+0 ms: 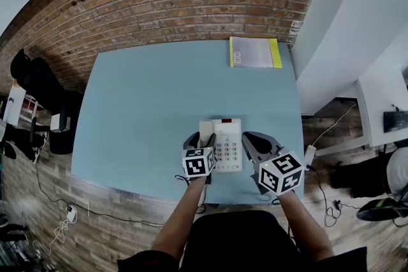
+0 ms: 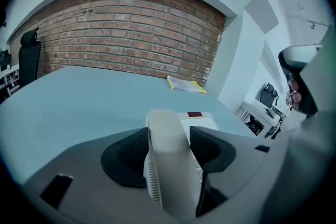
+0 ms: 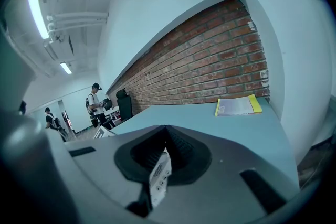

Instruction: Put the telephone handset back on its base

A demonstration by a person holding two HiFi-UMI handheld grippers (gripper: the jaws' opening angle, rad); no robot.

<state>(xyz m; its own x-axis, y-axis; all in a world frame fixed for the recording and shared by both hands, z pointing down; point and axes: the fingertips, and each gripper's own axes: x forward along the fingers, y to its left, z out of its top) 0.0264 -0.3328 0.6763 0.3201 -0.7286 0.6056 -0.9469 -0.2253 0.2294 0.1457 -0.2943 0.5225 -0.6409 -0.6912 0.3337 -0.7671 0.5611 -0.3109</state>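
My left tongs clamp the cream handset, which lies lengthwise along the left side of the white keypad base, near the blue table's front edge.

- Head view: the cube on the left gripper is covering the handset's near end and a corner of the base. The key labels are coming out too tiny to read.
- Left gripper view: the handset is blocking most of the base, with only its far end peeking out.
- Right gripper view: the right gripper's body is hiding nearly all the base, with just a sliver showing between its slightly parted jaws.
- The booklet print is reading as mush.
- Both forearms are running off the head view's bottom edge.
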